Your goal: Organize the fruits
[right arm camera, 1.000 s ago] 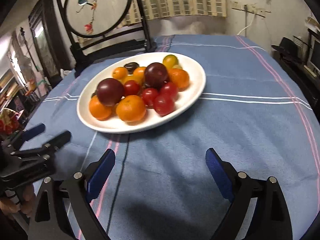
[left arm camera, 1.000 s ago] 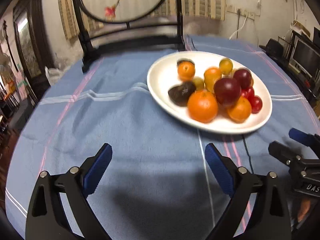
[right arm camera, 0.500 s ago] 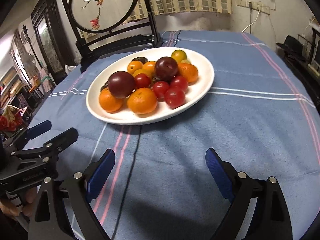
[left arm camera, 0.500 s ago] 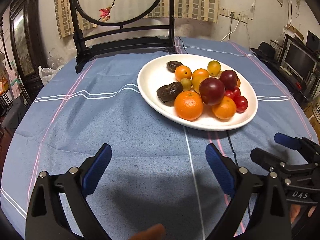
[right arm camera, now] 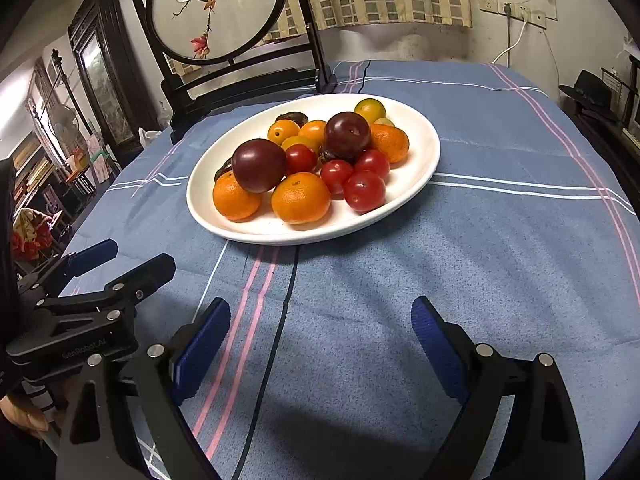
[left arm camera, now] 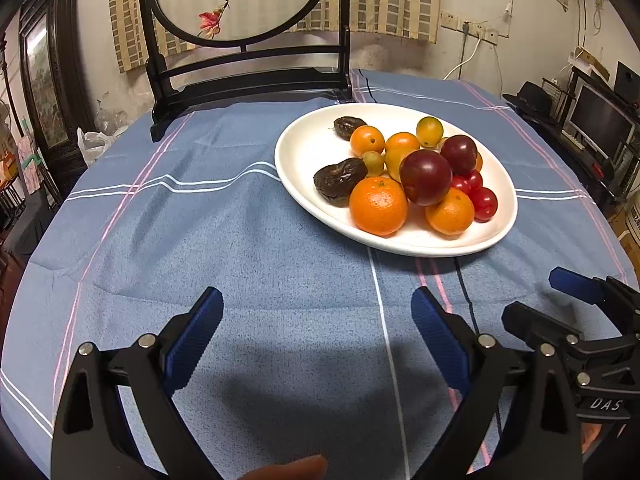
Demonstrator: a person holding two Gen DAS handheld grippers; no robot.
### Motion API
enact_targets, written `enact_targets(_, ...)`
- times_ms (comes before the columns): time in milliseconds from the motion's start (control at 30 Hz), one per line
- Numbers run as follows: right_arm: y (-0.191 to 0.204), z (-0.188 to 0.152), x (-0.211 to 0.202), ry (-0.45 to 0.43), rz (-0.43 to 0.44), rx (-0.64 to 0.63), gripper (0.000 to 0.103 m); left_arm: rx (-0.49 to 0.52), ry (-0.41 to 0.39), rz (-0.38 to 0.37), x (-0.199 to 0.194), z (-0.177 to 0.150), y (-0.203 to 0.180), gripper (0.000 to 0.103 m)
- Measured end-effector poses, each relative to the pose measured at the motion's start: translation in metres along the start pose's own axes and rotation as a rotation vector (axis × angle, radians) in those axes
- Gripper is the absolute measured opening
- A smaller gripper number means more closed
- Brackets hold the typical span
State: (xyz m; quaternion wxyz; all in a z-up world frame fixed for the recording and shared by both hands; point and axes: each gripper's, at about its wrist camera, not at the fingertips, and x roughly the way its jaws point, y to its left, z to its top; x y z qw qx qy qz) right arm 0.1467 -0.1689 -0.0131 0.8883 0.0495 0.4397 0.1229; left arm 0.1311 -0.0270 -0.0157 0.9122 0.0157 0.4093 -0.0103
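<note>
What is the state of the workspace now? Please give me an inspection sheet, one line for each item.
Surface: round table under a blue striped tablecloth.
Job's things: white plate holding oranges, two dark plums, cherry tomatoes, small yellow-green fruits, two wrinkled dark fruits.
Clutter: nothing seen on the cloth beside the plate.
Grippers: left gripper and right gripper both open, empty, short of the plate.
Cables: white cable hanging from a wall socket.
Surroundings: round painted screen in dark stand at the far edge; monitor at right.
</note>
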Motion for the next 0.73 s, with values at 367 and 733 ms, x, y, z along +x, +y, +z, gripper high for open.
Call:
enact_targets(367,0.004,-0.001,0.002,0.016,0.008,-0.010,0.093,0.006,-0.026,0.003,-0.003,-0.003,-0.001,0.096)
enact_targets(733,0.007,-0.013,0.017,0.097,-0.022,-0.001,0.093,0.023,0.069,0.017,0.022,-0.010,-0.007,0.098)
